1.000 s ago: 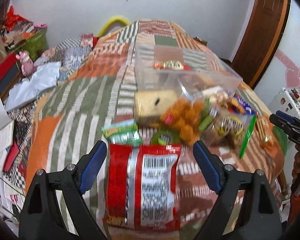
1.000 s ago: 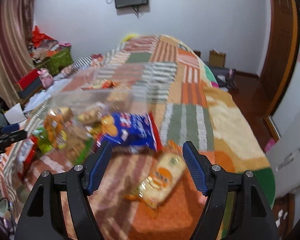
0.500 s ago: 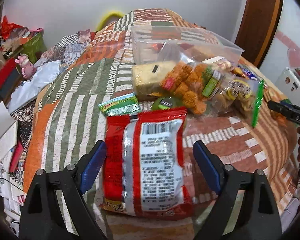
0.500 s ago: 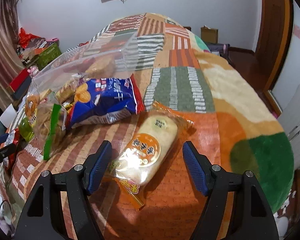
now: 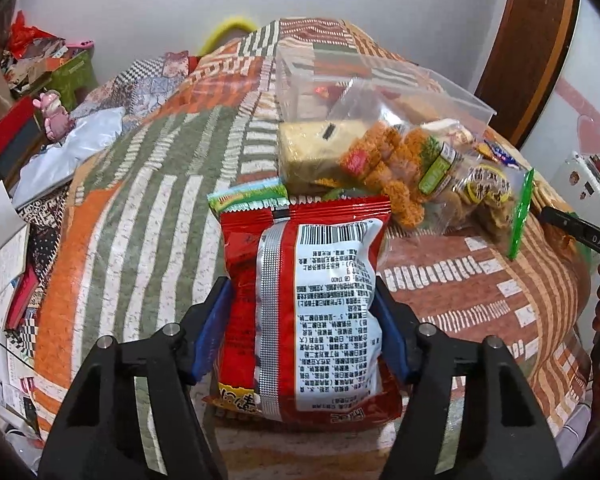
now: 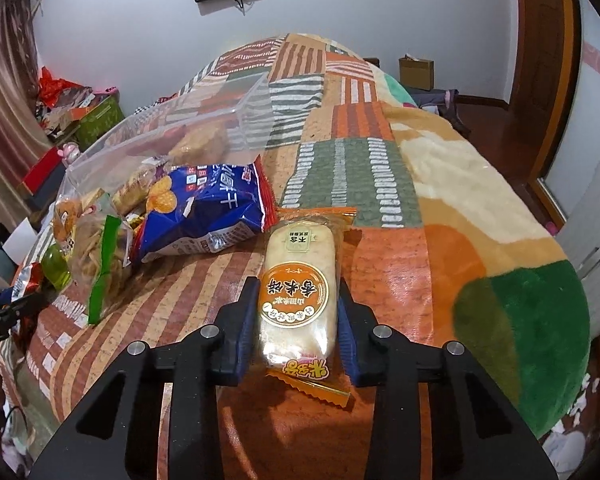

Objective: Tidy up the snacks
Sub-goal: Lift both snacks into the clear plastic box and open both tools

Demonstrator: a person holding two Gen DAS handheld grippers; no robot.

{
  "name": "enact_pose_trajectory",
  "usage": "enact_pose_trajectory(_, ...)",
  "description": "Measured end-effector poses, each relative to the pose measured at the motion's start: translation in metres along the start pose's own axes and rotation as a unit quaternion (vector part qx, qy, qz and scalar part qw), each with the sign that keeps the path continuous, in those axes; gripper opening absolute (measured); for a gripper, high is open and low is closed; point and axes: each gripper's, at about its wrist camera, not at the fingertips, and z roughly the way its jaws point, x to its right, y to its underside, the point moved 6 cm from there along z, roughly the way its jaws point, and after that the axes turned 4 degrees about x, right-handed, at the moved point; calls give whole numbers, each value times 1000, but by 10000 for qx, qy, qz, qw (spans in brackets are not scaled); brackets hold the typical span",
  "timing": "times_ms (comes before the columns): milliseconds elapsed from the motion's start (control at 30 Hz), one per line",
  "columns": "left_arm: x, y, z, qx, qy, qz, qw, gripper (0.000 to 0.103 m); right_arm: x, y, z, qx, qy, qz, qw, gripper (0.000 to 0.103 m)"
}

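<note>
My left gripper [image 5: 302, 312] is shut on a red snack bag [image 5: 304, 304] that lies back side up on the patchwork blanket. My right gripper [image 6: 298, 312] is shut on an orange-wrapped rice cracker pack [image 6: 298, 284]. Behind the red bag lie a green packet [image 5: 248, 198], a yellow cake block [image 5: 312, 152] and a zip bag of orange snacks and cookies [image 5: 440, 172]. A clear plastic bin [image 5: 380, 80] stands beyond them; it also shows in the right wrist view [image 6: 204, 128]. A blue cracker bag [image 6: 204, 212] lies left of the rice cracker pack.
The snacks lie on a bed with a striped patchwork blanket [image 5: 140, 208]. A green and cream rug patch [image 6: 520, 300] covers the right bed corner. Boxes and clutter [image 5: 40, 80] stand on the floor at left. A wooden door [image 5: 536, 40] is at right.
Both grippers moved forward and closed: the left fingers now squeeze the red bag's sides, and the right fingers now clamp the rice cracker pack.
</note>
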Motion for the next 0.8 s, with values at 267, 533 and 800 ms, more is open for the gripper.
enact_pose_trajectory(267,-3,-35,-27,519,60,-148,9985,66,-6,-26,-22,357,-89,-18,9993,31)
enact_pose_trajectory(533,9,-79,-36,921,240,-215,9952,66,-23,-56,-32,757,-274,-164,9966,31)
enact_pose_trajectory(800,24,-119,-29,1111,415,-223,9927,66,-46,-80,-25,943,-494,-367,9936,31)
